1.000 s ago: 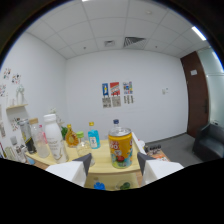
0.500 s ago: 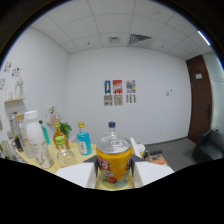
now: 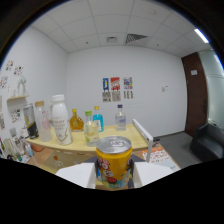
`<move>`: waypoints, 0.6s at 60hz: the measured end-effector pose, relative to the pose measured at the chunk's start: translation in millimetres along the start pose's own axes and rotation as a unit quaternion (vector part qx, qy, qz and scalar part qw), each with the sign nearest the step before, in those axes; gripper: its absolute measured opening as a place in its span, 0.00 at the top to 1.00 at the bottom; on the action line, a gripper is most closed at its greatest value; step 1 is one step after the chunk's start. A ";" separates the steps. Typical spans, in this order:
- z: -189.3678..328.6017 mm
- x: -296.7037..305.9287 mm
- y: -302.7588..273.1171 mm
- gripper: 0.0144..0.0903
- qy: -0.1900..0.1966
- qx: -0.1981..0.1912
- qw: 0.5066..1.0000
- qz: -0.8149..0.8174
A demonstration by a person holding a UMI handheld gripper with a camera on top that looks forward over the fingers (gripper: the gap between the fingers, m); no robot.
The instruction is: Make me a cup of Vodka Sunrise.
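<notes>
**Gripper view: juice can lifted close, bottles left behind on the bench**

Gripper view shows the tool closed on a yellow-orange metal drink can with a silver pull-tab lid, both white fingers pressed against its sides. Compared with a second earlier, the can is seen much larger and nearer the lens, and the bench things are seen lower and farther off, so the can appears to have been raised off the surface. That is judged to mean the juice for the drink is in hand, with pouring into a glass likely the next step.

Just beyond the can, a clear glass tumbler is seen on the pale wooden bench. Around it are ranged a tall white plastic bottle, an amber round-bodied bottle, a blue-liquid bottle and a clear water bottle with a blue cap.

Farther back, coloured posters are fixed on a white wall, a dark brown door is set beside it, and a ceiling vent is fitted overhead.
</notes>
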State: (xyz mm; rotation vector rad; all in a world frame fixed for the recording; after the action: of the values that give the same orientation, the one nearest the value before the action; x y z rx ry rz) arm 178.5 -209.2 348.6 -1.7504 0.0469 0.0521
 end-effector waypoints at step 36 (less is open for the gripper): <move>25.8 -38.1 166.0 0.52 0.060 -0.090 0.955 -0.276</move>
State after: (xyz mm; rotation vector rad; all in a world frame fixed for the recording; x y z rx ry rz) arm 130.1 -213.4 183.4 -1.8911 -0.3683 -0.4714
